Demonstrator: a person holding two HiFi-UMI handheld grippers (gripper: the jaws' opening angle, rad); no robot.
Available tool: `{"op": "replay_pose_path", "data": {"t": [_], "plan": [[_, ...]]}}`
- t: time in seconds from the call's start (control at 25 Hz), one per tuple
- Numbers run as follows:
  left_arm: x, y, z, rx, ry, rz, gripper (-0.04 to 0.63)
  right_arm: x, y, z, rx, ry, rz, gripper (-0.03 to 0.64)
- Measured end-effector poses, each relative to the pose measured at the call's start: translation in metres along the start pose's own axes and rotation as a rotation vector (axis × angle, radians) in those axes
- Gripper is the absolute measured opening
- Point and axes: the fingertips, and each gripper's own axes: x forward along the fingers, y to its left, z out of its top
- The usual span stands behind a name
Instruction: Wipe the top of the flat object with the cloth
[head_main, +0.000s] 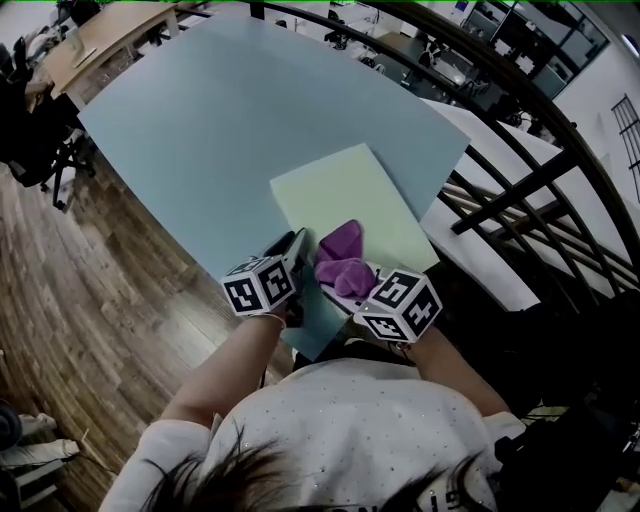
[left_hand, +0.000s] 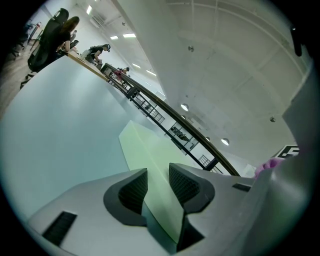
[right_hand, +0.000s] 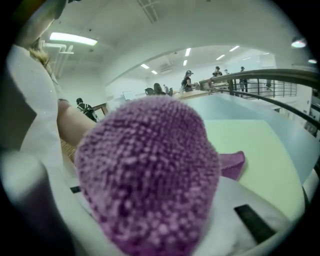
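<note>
The left gripper (left_hand: 158, 182) has its two jaws closed on the near edge of the pale green sheet (head_main: 370, 200); in the left gripper view the green surface fills the narrow space between the two ribbed pads (left_hand: 134, 190) and touches both of them. The right gripper (head_main: 352, 290), just beside it, is clamped on the purple cloth (right_hand: 150, 175). In the right gripper view the bunched fabric covers almost all of the jaws, so the pads themselves cannot be seen. One loose end of the cloth lies on the near part of the sheet, a little in front of the gripper. In the head view the cloth sits between the two grippers, near the sheet's near edge. The sheet lies flat on a light blue table top (head_main: 230, 130), at the side close to the person, and it is turned at an angle. To the left of the table is a wooden floor (head_main: 90, 290), and to the right a dark railing (head_main: 520, 190).
</note>
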Motion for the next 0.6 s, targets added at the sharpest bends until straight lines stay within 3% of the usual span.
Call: {"op": "replay_pose_path", "data": {"t": [0.2, 0.6], "plan": [[-0.002, 0.003, -0.003, 0.012, -0.005, 0.012, 0.135, -0.002, -0.007, -0.035, -0.035, 0.092, -0.020, 0.038], [-0.001, 0.002, -0.003, 0.053, -0.037, 0.062, 0.132, -0.051, -0.064, -0.057, 0.137, 0.020, -0.121, 0.038]]}}
